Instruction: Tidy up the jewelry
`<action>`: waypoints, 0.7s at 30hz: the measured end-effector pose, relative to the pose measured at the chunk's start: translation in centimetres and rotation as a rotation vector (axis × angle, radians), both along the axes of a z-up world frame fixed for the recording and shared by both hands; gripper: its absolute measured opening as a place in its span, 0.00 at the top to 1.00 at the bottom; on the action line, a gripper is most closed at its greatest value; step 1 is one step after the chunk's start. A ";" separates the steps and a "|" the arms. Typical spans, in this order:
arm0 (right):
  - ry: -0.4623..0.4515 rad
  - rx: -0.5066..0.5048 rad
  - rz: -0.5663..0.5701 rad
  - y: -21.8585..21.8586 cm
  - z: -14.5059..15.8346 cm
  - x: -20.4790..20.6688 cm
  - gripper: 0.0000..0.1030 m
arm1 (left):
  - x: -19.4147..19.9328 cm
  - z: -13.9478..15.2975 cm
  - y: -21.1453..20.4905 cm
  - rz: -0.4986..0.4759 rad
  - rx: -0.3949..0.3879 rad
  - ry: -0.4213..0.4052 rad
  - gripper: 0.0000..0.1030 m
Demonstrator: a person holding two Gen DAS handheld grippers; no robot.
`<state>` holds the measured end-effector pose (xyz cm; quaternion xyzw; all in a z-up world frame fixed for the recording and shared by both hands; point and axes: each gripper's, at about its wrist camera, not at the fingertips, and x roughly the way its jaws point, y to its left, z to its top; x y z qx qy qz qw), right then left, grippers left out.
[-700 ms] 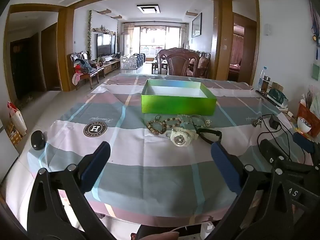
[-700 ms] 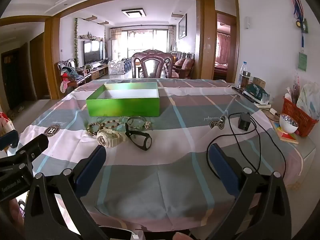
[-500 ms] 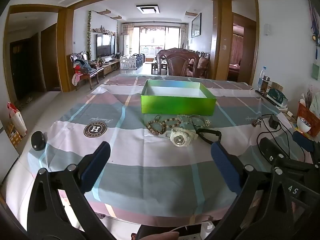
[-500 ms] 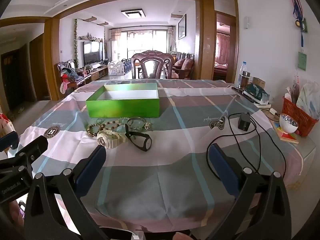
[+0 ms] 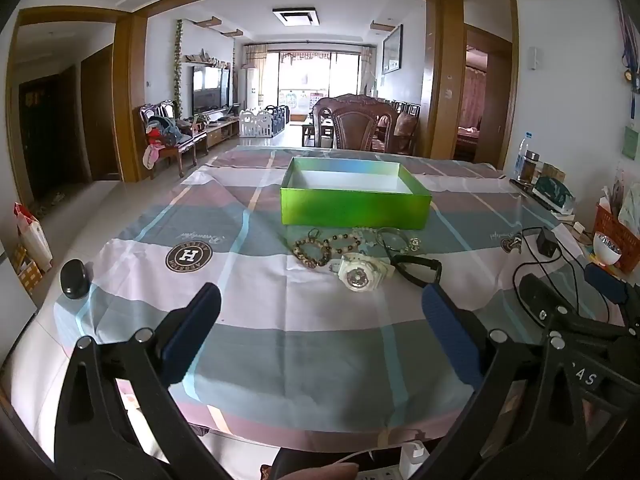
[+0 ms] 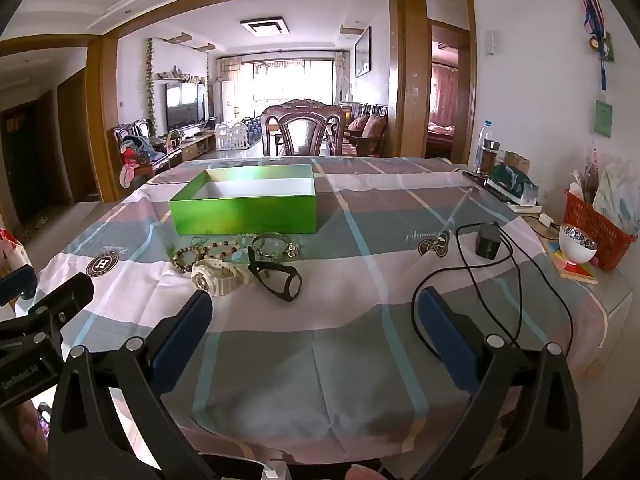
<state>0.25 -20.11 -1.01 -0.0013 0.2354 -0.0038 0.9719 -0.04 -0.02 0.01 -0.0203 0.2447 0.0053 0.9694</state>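
An open green box (image 5: 354, 208) (image 6: 244, 210) stands on the checked tablecloth, white inside and holding nothing I can see. Just in front of it lies a small heap of jewelry: a white watch (image 5: 358, 272) (image 6: 214, 274), a black wristband (image 5: 418, 266) (image 6: 276, 276), a brown bead bracelet (image 5: 310, 250) (image 6: 186, 258), a string of beads (image 5: 344, 240) and a silver bangle (image 5: 394, 238) (image 6: 272, 242). My left gripper (image 5: 320, 304) and right gripper (image 6: 314, 308) both hover open over the table's near edge, well short of the heap, with nothing between their fingers.
A black charger (image 6: 488, 240) with a looping cable (image 6: 520, 280) lies right of the jewelry. A white bowl (image 6: 576, 244), a red basket (image 6: 600, 224) and bottles (image 6: 486, 152) stand along the right edge. A small black object (image 5: 74, 280) sits at the left corner. A chair (image 6: 302, 130) stands behind the table.
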 end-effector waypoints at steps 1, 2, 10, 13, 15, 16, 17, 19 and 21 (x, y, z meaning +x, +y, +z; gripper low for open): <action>-0.001 0.003 -0.003 -0.1 -0.1 0.0 0.03 | 0.0 0.0 0.0 0.000 0.000 0.000 0.03; 0.000 0.003 -0.003 -0.1 -0.1 0.0 0.03 | 0.0 0.0 0.0 0.001 0.000 0.000 0.03; 0.003 -0.001 0.000 0.4 -0.1 0.0 0.03 | 0.0 0.0 0.0 -0.001 0.000 0.002 0.03; 0.001 0.005 -0.002 0.3 0.0 0.0 0.03 | 0.0 0.0 0.0 0.000 -0.001 0.003 0.03; 0.002 0.002 -0.001 0.3 0.1 0.0 0.03 | 0.0 0.0 0.0 -0.001 0.000 0.004 0.03; 0.002 0.003 -0.002 0.3 0.1 0.0 0.03 | 0.0 0.0 0.0 -0.001 0.000 0.004 0.03; 0.002 0.004 -0.002 0.4 0.1 0.0 0.03 | 0.0 0.0 0.0 -0.002 -0.001 0.004 0.03; 0.002 0.004 -0.001 0.4 0.2 0.0 0.03 | -0.2 -0.6 -0.4 -0.004 0.001 0.007 0.03; 0.003 0.001 -0.001 0.2 -0.3 0.0 0.03 | -0.3 -1.0 -0.6 -0.005 0.002 0.008 0.03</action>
